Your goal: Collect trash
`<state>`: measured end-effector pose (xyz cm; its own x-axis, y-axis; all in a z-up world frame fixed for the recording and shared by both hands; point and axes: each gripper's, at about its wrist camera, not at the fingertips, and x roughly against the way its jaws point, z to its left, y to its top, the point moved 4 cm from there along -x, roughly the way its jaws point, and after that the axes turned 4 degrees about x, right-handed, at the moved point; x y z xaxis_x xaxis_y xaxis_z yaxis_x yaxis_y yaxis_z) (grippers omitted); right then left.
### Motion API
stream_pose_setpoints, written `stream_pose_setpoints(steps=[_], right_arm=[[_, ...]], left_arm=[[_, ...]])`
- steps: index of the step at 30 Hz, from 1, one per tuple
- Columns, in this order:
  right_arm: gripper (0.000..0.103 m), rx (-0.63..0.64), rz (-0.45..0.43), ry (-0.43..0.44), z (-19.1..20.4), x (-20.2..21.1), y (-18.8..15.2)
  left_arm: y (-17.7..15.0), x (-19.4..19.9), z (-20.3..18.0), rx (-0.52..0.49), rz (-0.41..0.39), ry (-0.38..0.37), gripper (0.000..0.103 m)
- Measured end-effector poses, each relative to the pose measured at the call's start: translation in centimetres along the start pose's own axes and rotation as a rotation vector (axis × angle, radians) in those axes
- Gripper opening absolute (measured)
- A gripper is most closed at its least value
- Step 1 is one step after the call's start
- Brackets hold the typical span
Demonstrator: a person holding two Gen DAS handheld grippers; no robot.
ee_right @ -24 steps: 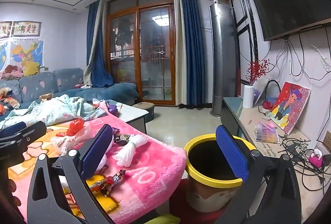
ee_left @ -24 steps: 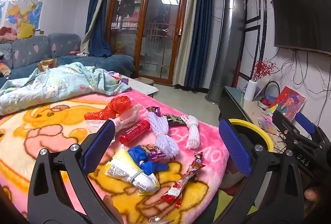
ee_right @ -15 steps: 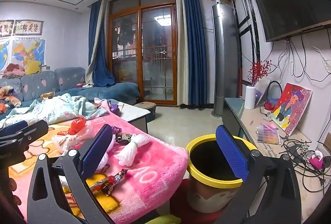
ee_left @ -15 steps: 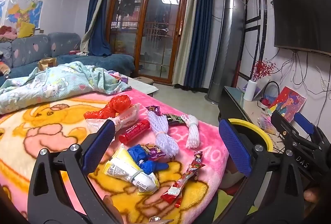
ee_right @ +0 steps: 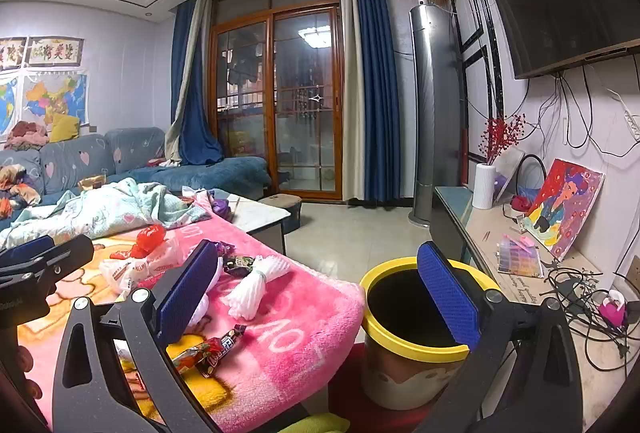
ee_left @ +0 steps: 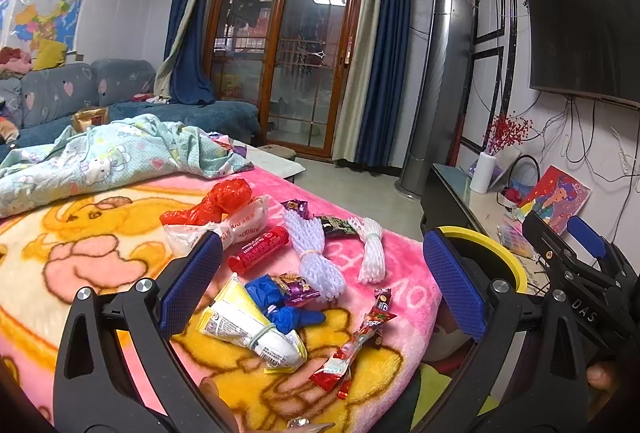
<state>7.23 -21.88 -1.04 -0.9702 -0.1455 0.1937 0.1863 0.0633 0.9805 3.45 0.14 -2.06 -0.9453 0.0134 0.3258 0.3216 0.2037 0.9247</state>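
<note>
Fingers: left gripper (ee_left: 320,281) and right gripper (ee_right: 316,297) both wide open, holding nothing.
Trash: wrappers (ee_left: 352,345) near blanket (ee_left: 400,273) edge.
Advice: pinch one, carry over bin (ee_right: 404,349).

The blanket (ee_left: 96,257) is pink with a yellow and peach cartoon print, the litter on it bright — a red bag (ee_left: 216,203), a red tube (ee_left: 259,250), a blue glove (ee_left: 280,307), white foam nets (ee_left: 316,259) — and the bin (ee_right: 412,349) has a yellow rim over a pale, brown-patterned wall.

Blue sofa (ee_right: 160,169) beside wood-framed glass doors (ee_right: 280,105), navy curtains (ee_right: 376,81)
</note>
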Motion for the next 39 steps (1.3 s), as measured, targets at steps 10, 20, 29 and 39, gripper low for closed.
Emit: stream_pose_setpoints(steps=[10, 20, 29, 39], right_arm=[[0.097, 0.0, 0.003, -0.001, 0.02, -0.15, -0.13], [0.097, -0.001, 0.006, -0.001, 0.08, -0.25, -0.35], [0.097, -0.002, 0.009, -0.001, 0.0, -0.32, -0.36], [0.097, -0.003, 0.013, -0.001, 0.02, -0.36, -0.34]], left_arm=[[-0.13, -0.09, 0.08, 0.002, 0.002, 0.001, 0.092], [-0.2, -0.08, 0.08, 0.002, 0.004, 0.0, 0.092], [0.01, -0.17, -0.01, 0.002, 0.006, 0.002, 0.092], [-0.66, -0.56, 0.2, 0.006, 0.008, 0.003, 0.092]])
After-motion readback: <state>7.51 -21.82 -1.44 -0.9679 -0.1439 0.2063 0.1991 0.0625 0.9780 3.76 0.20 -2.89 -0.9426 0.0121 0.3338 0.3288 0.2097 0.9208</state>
